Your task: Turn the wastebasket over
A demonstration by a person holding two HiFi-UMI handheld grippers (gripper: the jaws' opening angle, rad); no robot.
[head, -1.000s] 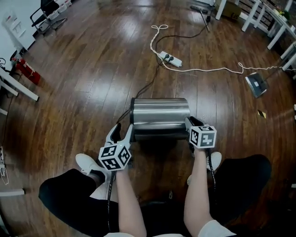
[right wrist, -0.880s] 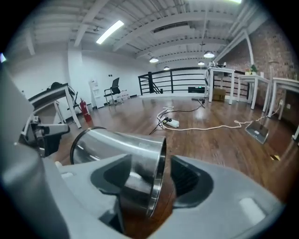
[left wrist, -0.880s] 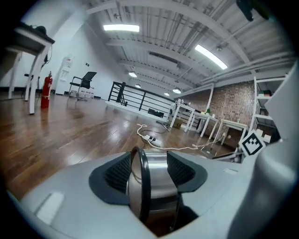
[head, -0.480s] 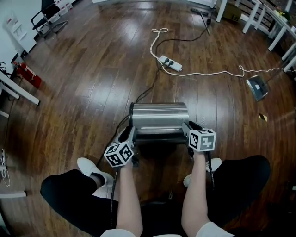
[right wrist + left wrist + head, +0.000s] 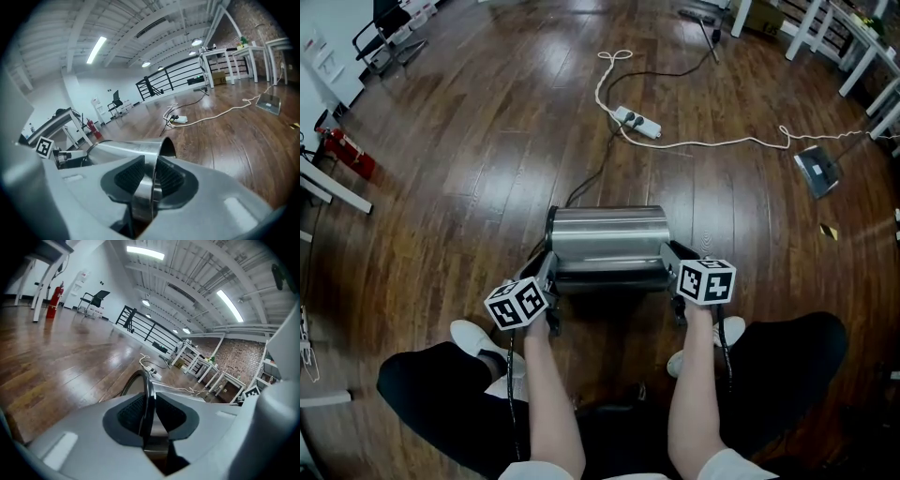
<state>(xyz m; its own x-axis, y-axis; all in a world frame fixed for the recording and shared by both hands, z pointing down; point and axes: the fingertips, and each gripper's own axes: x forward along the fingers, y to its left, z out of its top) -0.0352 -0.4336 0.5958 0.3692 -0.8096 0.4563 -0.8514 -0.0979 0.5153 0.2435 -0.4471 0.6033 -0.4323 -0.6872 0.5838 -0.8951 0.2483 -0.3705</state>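
Wastebasket position: The steel wastebasket (image 5: 607,234) lies on its side on the wooden floor (image 5: 469,141), centre frame in the head view, just above the person's knees.
Long axis: Runs left to right across the frame, crosswise to both forearms.
Left tongs: The left tongs (image 5: 547,274) stand at the left end. Their jaws have just been closing and are now clenched on the dark end rim, which passes between the pads in the left gripper view.
Right tongs: The right tongs (image 5: 669,259) stand at the right end. Their jaws have just been closing and now pinch the bright steel edge there.
Nearer hand: Neither; each hand has one end.
Mouth end: Cannot be told with certainty.
Governing relation: The barrel spans the gap between the two tongs. By judgement, the turn must pivot about that left-right axis with both ends rotated together; uneven lift risks skewing the barrel or slipping off a rim.
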